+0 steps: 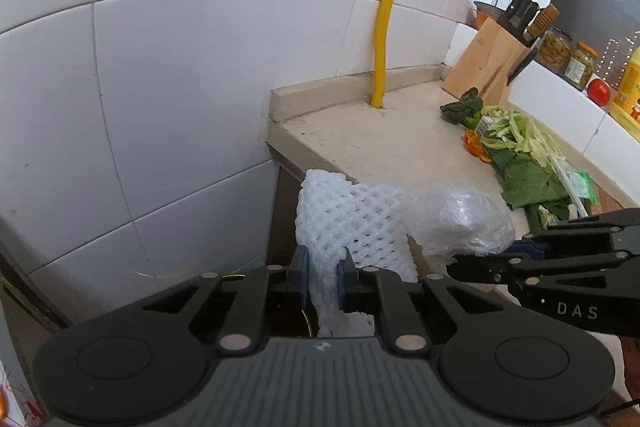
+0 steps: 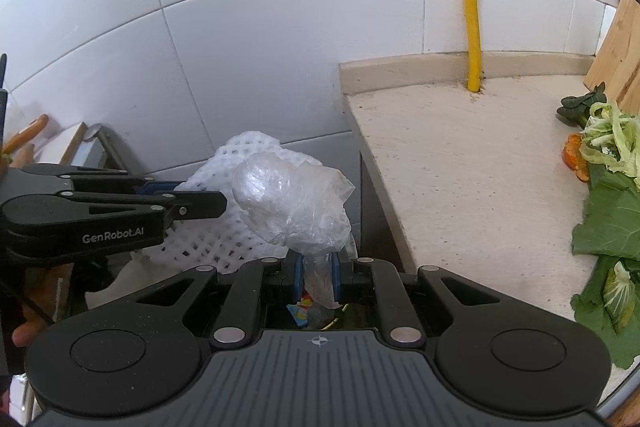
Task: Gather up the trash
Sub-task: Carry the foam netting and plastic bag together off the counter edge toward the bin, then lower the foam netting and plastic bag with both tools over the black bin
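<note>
Grippers each clamped on a piece of trash, held beside the end of the counter.

Left gripper (image 1: 323, 281) has its blue pads pressed on a white foam fruit net (image 1: 352, 223); right gripper (image 2: 316, 277) pinches the tail of a crumpled clear plastic bag (image 2: 294, 205), the two pieces touching side by side. Below the jaws sits what may be a bin, with a colourful wrapper (image 2: 301, 309) inside. Beyond lies the beige stone countertop (image 2: 460, 155), bearing green vegetable leaves (image 2: 612, 223), orange peel (image 2: 574, 157), a wooden knife block (image 1: 486, 63) and a yellow pipe (image 1: 386, 27) on the white tiled wall (image 1: 180, 87).

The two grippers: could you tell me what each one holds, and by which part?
Left gripper pinches the white foam net near its lower edge; right gripper pinches the crumpled clear plastic by its bottom tail.
</note>
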